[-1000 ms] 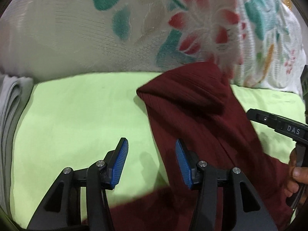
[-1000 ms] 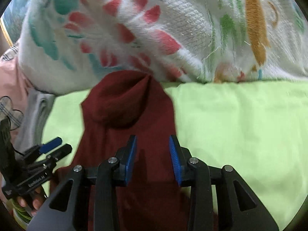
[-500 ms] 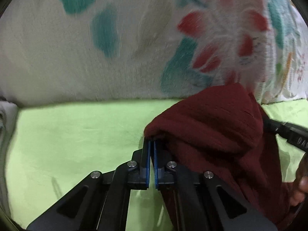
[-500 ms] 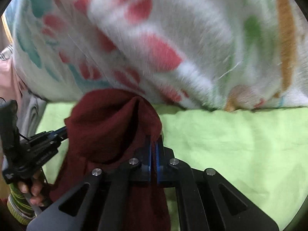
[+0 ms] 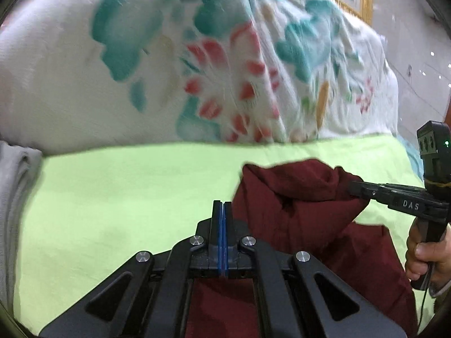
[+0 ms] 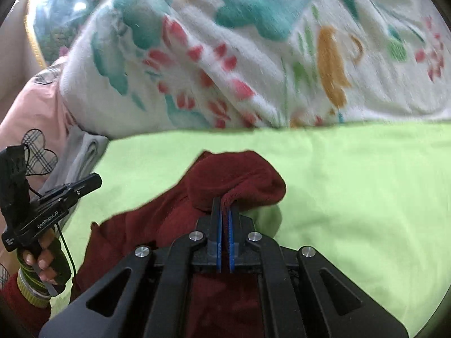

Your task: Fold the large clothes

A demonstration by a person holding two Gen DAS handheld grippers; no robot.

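Cloth: a dark red garment lies on the lime green sheet of a bed. One end is bunched up and lifted a bit; the rest trails down twd the cameras.
Left gripper: blue pads pressed flat together. No cloth seen btwn them in its own view; the red cloth sits just beside it on the right. In the right view its tip is over the green sheet, apart from the cloth.
Right gripper: pads nearly together, pinching a fold of the red cloth. In the left view its black tip goes into the raised bunch.
Writing 1: "DAS" in white letters on the side of the right gripper, seen from the left view.
Writing 2: "GenRobot.AI" in white on the side of the left gripper, seen from the right view.
Hands: right hand wraps the handle w/ a thin black wire by it. Left hand holds its handle; a green striped cuff and red sleeve show.
Behind: a big fluffy white blanket w/ teal, red and orange flowers, at the far edge of the green sheet.
Left side: folded grey cloth beside the sheet; pink fabric w/ checked hearts.
Light: a small green light on the right gripper's camera box.
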